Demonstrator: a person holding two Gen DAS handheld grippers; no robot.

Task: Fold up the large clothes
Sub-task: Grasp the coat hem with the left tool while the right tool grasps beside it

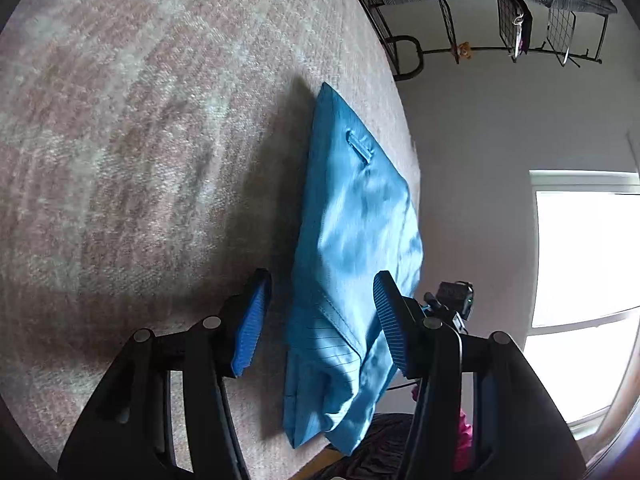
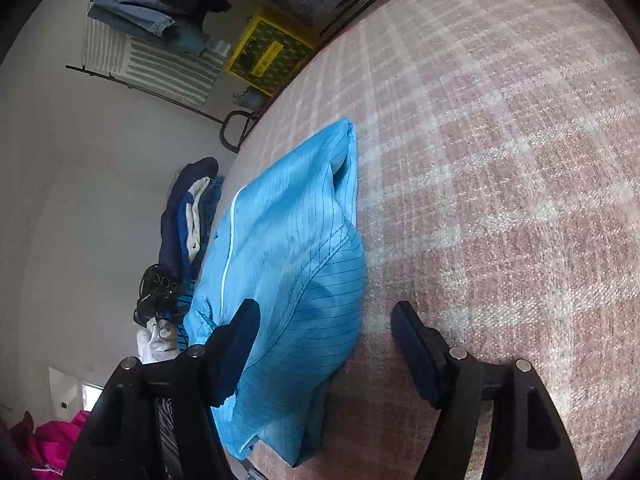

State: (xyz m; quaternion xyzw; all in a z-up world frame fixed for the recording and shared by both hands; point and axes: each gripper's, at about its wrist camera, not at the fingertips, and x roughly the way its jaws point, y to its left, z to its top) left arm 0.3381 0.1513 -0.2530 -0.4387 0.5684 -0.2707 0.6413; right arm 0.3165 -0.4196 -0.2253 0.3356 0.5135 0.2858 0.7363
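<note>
Surface: bed cover (image 1: 160,140), woven, pinkish-brown with a pale check (the check lines show more clearly in the right wrist view (image 2: 500,160)); it fills most of both views.
Edge: the cover ends at a curved border against the pale wall; a dark metal frame piece (image 2: 236,128) stands just beyond that border.
Item lying on it: blue garment (image 1: 352,240), folded into a compact bundle, fine dark pinstripes, one white zip line visible (image 2: 280,248).
Position: close to the cover's edge, long side running along it.
Contact: flat on the cover, one end overhanging the near border.
</note>
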